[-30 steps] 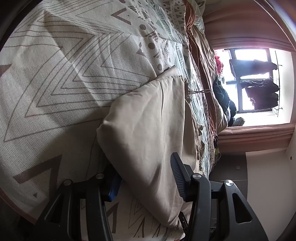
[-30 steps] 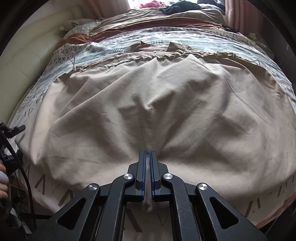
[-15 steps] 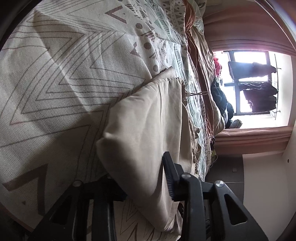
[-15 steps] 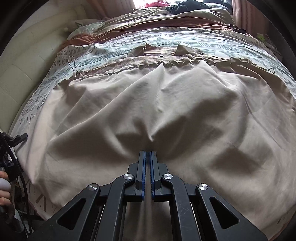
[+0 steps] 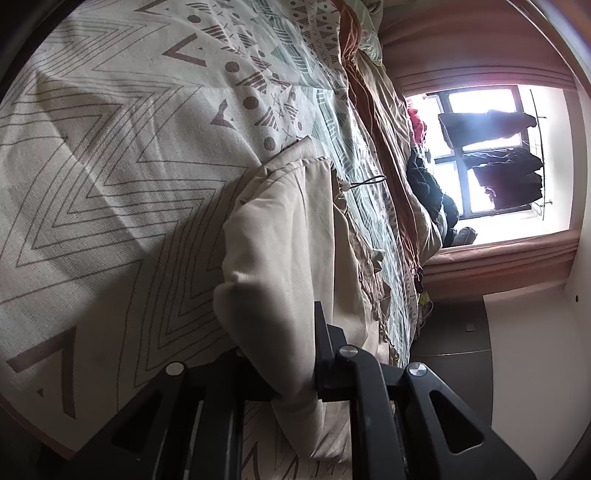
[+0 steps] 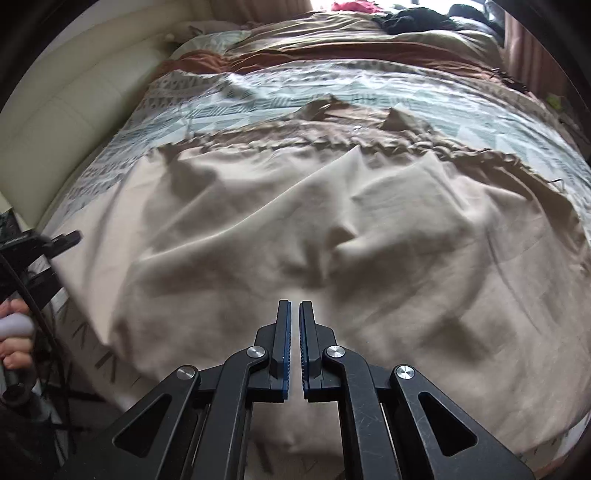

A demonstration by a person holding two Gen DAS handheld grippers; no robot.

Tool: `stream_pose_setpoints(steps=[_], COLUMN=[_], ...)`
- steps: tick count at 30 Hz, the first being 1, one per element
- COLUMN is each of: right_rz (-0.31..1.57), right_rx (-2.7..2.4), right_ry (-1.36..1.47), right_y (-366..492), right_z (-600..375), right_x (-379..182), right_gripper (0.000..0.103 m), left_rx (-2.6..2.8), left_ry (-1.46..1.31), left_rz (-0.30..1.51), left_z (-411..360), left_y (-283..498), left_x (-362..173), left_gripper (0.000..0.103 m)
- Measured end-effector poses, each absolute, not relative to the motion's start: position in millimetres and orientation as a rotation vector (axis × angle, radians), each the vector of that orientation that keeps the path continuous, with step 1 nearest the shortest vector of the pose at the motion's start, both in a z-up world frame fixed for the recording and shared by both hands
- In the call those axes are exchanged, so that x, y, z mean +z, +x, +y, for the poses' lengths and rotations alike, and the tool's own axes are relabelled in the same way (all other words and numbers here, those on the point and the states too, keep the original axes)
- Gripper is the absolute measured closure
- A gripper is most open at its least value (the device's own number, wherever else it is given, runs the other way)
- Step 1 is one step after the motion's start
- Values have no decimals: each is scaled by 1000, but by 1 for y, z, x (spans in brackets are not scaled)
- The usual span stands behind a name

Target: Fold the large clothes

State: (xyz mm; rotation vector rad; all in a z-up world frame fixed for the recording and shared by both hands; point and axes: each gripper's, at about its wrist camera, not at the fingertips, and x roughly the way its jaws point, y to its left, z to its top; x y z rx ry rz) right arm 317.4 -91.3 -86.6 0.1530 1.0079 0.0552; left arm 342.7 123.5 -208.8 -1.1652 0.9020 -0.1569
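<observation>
A large beige garment (image 6: 332, 236) lies spread and wrinkled over the bed, its gathered brown hem toward the far side. In the left wrist view its folded side edge (image 5: 295, 236) runs between my fingers. My left gripper (image 5: 284, 350) is closed around this edge, cloth bulging between the jaws. My right gripper (image 6: 294, 325) grips the near edge of the garment, jaws nearly together with a thin slit between the blue pads. The left gripper and the hand holding it also show at the left edge of the right wrist view (image 6: 40, 247).
A patterned bedspread (image 5: 110, 155) covers the bed under the garment. A brown blanket (image 6: 332, 55) and dark clothes (image 6: 413, 18) lie at the far end. A padded cream headboard (image 6: 74, 110) is on the left. A window with hanging clothes (image 5: 498, 147) is beyond the bed.
My left gripper has moved forward over the garment's edge and closed on it. My right gripper has pulled the near edge up and forward, the cloth bunching more.
</observation>
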Motion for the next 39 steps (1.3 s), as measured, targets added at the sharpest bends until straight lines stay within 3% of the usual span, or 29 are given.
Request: stream_pose_setpoints(steps=[12, 39], right_rz=[1132, 1040], right_rx=[137, 31], right_ry=[63, -109], right_y=[307, 491], right_z=[-81, -123], right_x=[-109, -145], right_gripper=[102, 102], left_rx=[-126, -60], left_ry=[-1176, -1226], left_rz=[978, 992], left_z=[131, 129], left_y=[341, 366], left_x=[-233, -254], left_gripper=[83, 81])
